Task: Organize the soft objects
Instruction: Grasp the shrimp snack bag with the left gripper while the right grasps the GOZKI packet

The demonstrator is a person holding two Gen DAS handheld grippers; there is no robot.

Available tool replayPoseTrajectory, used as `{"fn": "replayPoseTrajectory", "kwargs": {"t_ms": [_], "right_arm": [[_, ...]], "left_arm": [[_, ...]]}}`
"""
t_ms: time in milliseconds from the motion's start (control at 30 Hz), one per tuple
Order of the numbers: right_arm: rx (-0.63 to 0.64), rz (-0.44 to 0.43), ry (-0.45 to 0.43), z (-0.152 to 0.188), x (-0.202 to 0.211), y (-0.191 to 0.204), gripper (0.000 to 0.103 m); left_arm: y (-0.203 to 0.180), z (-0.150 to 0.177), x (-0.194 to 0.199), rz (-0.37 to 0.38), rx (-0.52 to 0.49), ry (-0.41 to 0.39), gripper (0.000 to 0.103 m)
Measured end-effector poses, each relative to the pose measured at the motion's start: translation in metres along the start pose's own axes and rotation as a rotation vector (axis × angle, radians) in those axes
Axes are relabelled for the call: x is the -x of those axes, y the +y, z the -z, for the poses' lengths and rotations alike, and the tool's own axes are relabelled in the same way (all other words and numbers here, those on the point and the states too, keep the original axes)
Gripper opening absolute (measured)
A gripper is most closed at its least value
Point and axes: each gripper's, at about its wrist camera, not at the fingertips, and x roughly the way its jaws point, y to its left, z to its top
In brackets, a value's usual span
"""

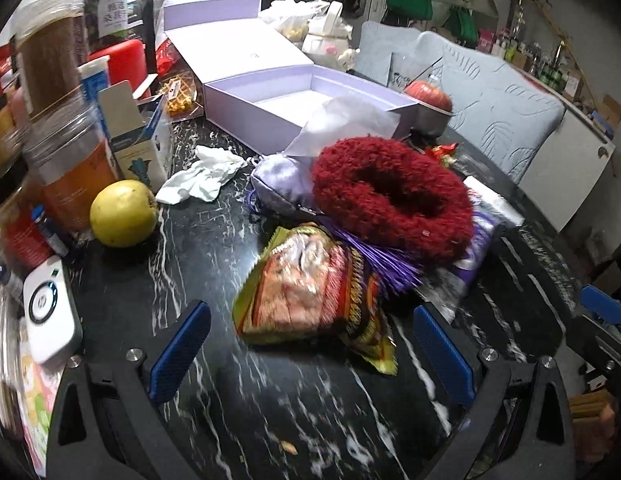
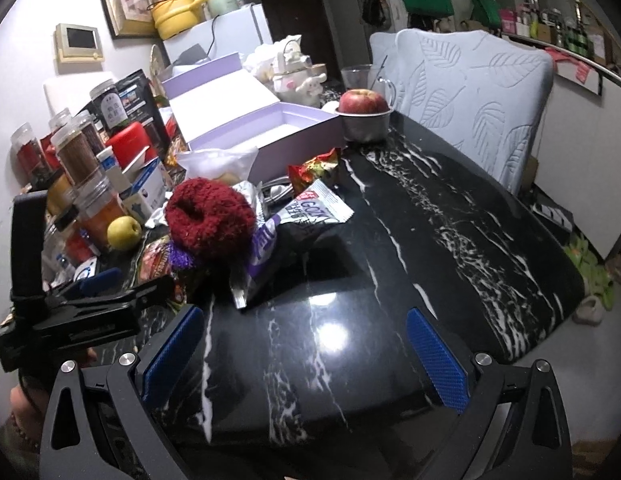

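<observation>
In the left wrist view the left hand-held gripper is spread wide over the black marble bench, holding nothing, its blue pads either side of a crinkled snack packet just ahead. Beyond that, at 1 o'clock, a fluffy dark-red scrunchie lies on purple wrapping and touches a small lilac satin pouch at 12 o'clock. A yellow apple sits at 10 o'clock beside jars. Farther back stands an open lilac gift box.

In the right wrist view the right hand-held gripper is also wide and empty above bare bench. The scrunchie is at 11 o'clock, well apart from it. A red apple rests in a metal cup at 12 o'clock.
</observation>
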Motion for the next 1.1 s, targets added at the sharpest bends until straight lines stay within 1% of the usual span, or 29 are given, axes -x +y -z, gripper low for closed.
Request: {"fn": "replayPoseTrajectory", "kwargs": {"t_ms": [100, 233, 333, 367, 400, 467, 500, 633, 667, 733, 767, 900, 967, 1000, 1067, 1100], "right_arm": [[-0.003, -0.004, 0.02, -0.003, -0.013, -0.003, 0.103], [-0.002, -0.009, 0.046, -0.009, -0.03, -0.003, 0.103], [0.014, -0.004, 0.052, -0.013, -0.042, 0.0, 0.103], [0.02, -0.004, 0.056, -0.015, -0.047, 0.001, 0.103], [0.021, -0.009, 0.058, -0.017, -0.05, 0.002, 0.103], [0.017, -0.024, 0.063, -0.02, -0.058, 0.002, 0.103], [0.012, -0.031, 0.067, -0.022, -0.061, 0.001, 0.103], [-0.003, -0.048, 0.078, -0.028, -0.074, 0.001, 0.103], [-0.003, -0.047, 0.077, -0.029, -0.076, 0.002, 0.103], [0.0, -0.039, 0.074, -0.031, -0.08, 0.003, 0.103], [0.0, -0.036, 0.071, -0.032, -0.083, 0.004, 0.102], [-0.004, -0.046, 0.075, -0.037, -0.093, 0.005, 0.091], [-0.02, -0.044, 0.078, -0.039, -0.099, 0.004, 0.083], [-0.027, -0.046, 0.081, -0.04, -0.101, 0.003, 0.082], [-0.053, -0.076, 0.091, -0.04, -0.108, 0.002, 0.076], [-0.056, -0.084, 0.085, -0.041, -0.109, 0.003, 0.07]], "left_arm": [[0.002, -0.006, -0.014, -0.01, -0.019, 0.021, 0.103], [0.004, -0.012, -0.027, 0.016, -0.032, 0.046, 0.103], [0.005, -0.013, -0.032, 0.033, -0.038, 0.049, 0.102], [0.004, -0.014, -0.033, 0.035, -0.044, 0.052, 0.098], [0.005, -0.015, -0.035, 0.04, -0.048, 0.054, 0.089], [0.008, -0.018, -0.039, 0.056, -0.044, 0.058, 0.08], [0.01, -0.018, -0.041, 0.083, -0.034, 0.068, 0.078], [0.016, -0.02, -0.044, 0.132, -0.006, 0.079, 0.072], [0.016, -0.02, -0.042, 0.143, -0.004, 0.081, 0.064], [0.018, -0.02, -0.04, 0.169, 0.004, 0.091, 0.064], [0.019, -0.02, -0.04, 0.17, 0.005, 0.095, 0.064], [0.024, -0.015, -0.034, 0.164, 0.009, 0.102, 0.063], [0.028, -0.013, -0.03, 0.153, 0.01, 0.111, 0.063], [0.03, -0.011, -0.027, 0.144, 0.008, 0.114, 0.063], [0.036, -0.007, -0.021, 0.121, 0.004, 0.115, 0.063], [0.039, -0.005, -0.019, 0.116, 0.009, 0.118, 0.063]]}}
